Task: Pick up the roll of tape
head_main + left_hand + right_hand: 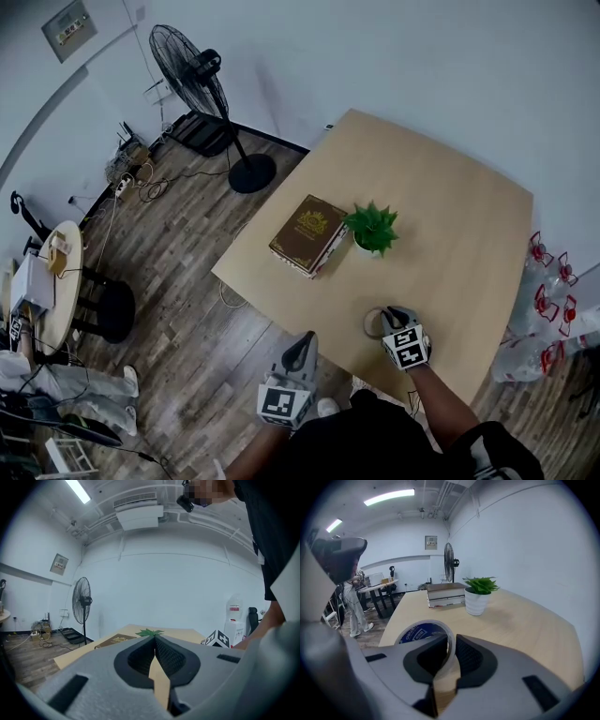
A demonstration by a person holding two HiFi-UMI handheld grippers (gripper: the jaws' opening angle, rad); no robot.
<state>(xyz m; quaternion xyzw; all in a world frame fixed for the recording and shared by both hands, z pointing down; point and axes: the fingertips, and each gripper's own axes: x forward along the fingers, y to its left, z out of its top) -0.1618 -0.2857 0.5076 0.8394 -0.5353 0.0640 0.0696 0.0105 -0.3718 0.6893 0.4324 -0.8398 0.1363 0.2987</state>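
Note:
The roll of clear tape (372, 322) with a blue printed core sits at the near edge of the wooden table (450, 234). My right gripper (390, 314) is shut on its wall. In the right gripper view the tape roll (423, 631) stands on edge, tilted up to the left, with its clear band pinched between the pads of the right gripper (451, 638). My left gripper (304, 342) hangs off the table's near-left edge, over the floor. In its own view the left gripper (154, 638) is shut and holds nothing.
A brown book (309, 234) and a small potted green plant (373, 228) stand mid-table, beyond the tape. A standing fan (202, 70) is on the floor at the far left. Water bottles (548, 309) lie right of the table. A round side table (56, 281) stands at the left.

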